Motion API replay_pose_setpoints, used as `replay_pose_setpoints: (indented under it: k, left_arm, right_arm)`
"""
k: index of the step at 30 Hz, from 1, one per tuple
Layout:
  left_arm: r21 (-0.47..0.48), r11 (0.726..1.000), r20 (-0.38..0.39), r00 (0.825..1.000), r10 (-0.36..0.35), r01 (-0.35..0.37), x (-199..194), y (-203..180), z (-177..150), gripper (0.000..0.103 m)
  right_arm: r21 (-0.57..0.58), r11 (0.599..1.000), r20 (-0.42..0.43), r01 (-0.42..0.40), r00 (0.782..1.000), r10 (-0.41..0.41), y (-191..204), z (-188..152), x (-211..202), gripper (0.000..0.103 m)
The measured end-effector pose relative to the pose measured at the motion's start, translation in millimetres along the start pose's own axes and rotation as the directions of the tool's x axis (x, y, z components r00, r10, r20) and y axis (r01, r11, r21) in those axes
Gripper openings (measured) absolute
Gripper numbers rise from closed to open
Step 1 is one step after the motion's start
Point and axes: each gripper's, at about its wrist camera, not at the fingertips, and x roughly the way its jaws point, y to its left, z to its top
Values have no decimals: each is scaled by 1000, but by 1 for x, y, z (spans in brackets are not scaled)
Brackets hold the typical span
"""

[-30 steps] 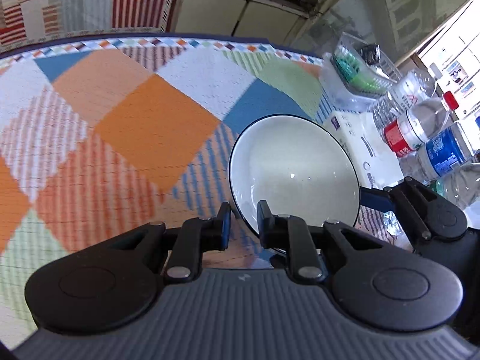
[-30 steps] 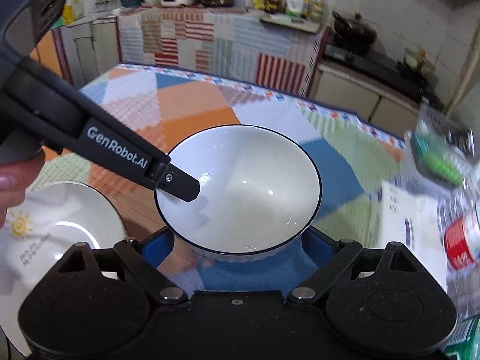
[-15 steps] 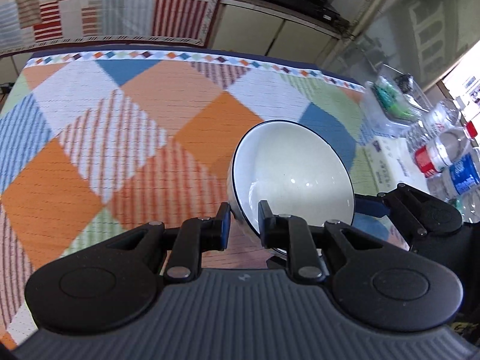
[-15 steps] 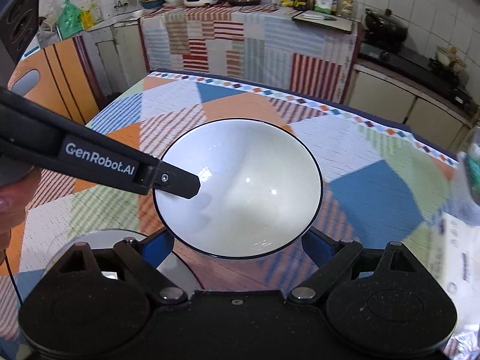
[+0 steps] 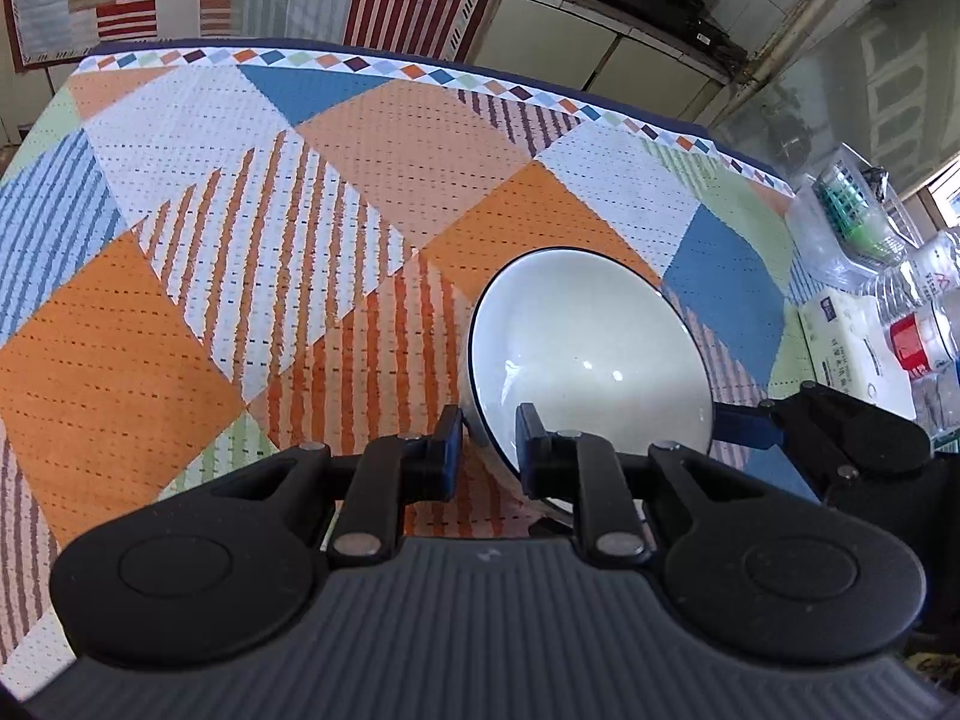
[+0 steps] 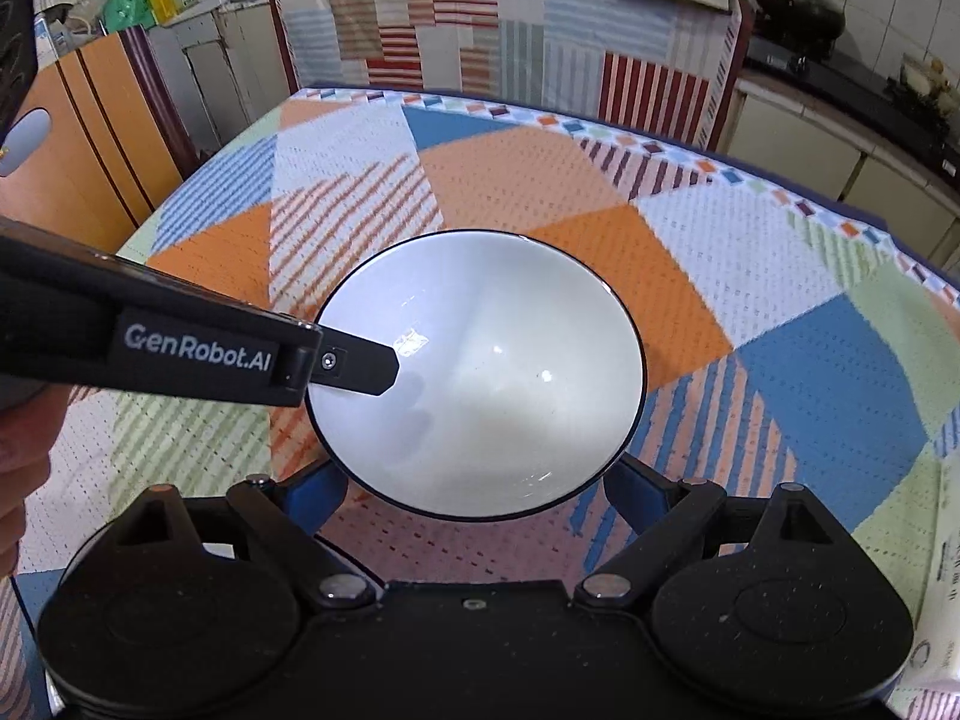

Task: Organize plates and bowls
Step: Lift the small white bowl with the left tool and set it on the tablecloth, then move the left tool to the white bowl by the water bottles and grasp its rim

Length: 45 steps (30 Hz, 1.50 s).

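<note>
A white bowl [image 5: 588, 360] with a thin dark rim hangs tilted above the patchwork tablecloth [image 5: 240, 228], held by both grippers. My left gripper [image 5: 489, 438] is shut on the bowl's near-left rim, one finger inside and one outside. In the right wrist view the bowl [image 6: 480, 372] sits between the blue pads of my right gripper [image 6: 474, 495], which press on its two sides. The left gripper's inner finger [image 6: 354, 366] reaches over the rim from the left. No plate shows in either view.
Water bottles [image 5: 924, 336], a tissue pack [image 5: 846, 342] and a clear plastic box [image 5: 852, 210] crowd the table's right edge. A cloth-covered counter [image 6: 510, 18] stands behind the table, a wooden cabinet [image 6: 90, 132] to its left. A person's hand [image 6: 24, 468] holds the left gripper.
Both grippers have carried the bowl leftward across the table, away from the bottles. The white plate seen low on the left in the right wrist view has dropped out of sight.
</note>
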Motion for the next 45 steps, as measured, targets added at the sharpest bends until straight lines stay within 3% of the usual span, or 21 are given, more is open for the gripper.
replay_pose_setpoints:
  k: [5, 9, 13, 23, 26, 28, 37, 42, 45]
  left_arm:
    - [-15, 1000, -1, 1000, 5, -5, -6, 2, 0, 19]
    - [-21, 1000, 32, 999, -15, 16, -25, 0, 2, 28]
    - [2, 1000, 41, 999, -8, 8, -42, -4, -2, 31]
    - [136, 991, 69, 998, 5, -14, -94, -27, -12, 49]
    - [188, 982, 52, 998, 23, -32, -110, -35, -16, 56]
    - [210, 977, 52, 998, 29, -40, -121, -41, -19, 65]
    - [293, 954, 96, 995, 39, -66, -180, -70, -37, 93]
    - [361, 927, 88, 993, 79, -106, -198, -90, -51, 97]
    - [392, 917, 60, 997, 53, -72, -203, -102, -61, 97]
  right_arm:
    - [-8, 1000, -14, -12, 1000, 12, 2, 2, -9, 94]
    - [-14, 1000, 40, 4, 999, -3, 5, -2, -31, 94]
    - [-18, 1000, 68, 19, 998, -17, 13, -2, -51, 94]
    - [24, 994, 123, 106, 986, -108, 24, -6, -101, 93]
    - [34, 993, 137, 117, 983, -121, 26, -11, -120, 93]
    - [37, 992, 148, 123, 981, -127, 27, -16, -132, 93]
    - [24, 985, 180, 171, 968, -173, 43, -30, -188, 93]
    - [10, 985, 158, 175, 972, -174, 46, -53, -218, 93]
    - [22, 983, 140, 182, 973, -183, 43, -67, -233, 93]
